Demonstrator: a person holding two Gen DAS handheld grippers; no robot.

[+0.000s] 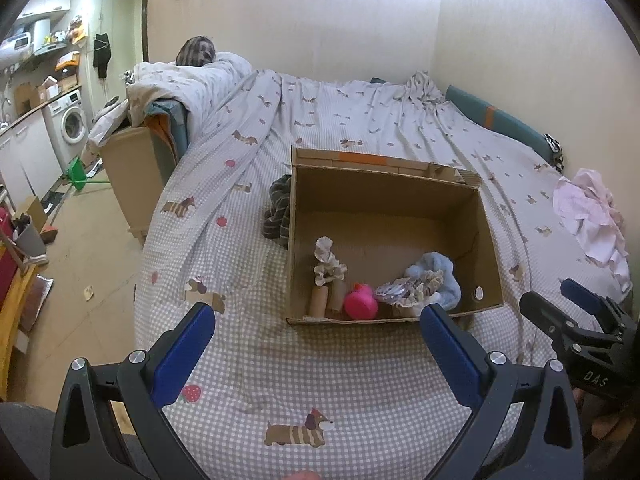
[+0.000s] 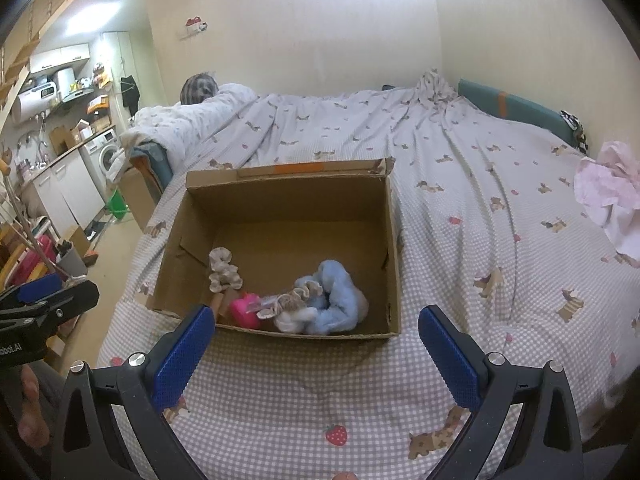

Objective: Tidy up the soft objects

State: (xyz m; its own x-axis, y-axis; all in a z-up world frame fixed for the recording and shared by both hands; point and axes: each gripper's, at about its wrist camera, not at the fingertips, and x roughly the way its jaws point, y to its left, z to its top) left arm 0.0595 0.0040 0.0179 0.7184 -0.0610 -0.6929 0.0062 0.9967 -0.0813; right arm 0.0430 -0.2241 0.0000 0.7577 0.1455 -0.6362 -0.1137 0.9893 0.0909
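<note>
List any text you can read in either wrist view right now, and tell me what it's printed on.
"DAS" in pale letters on the black body of the right gripper, seen from the left wrist view.
"obot.AI", cut off at the frame edge, on the black body of the left gripper, seen from the right wrist view.
Cardboard box: no print readable.
Kitchen appliances and packages at far left: too small to read.

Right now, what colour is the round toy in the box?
Bright pink toy, sitting against the box's near wall; clearest in the left wrist view.
</note>
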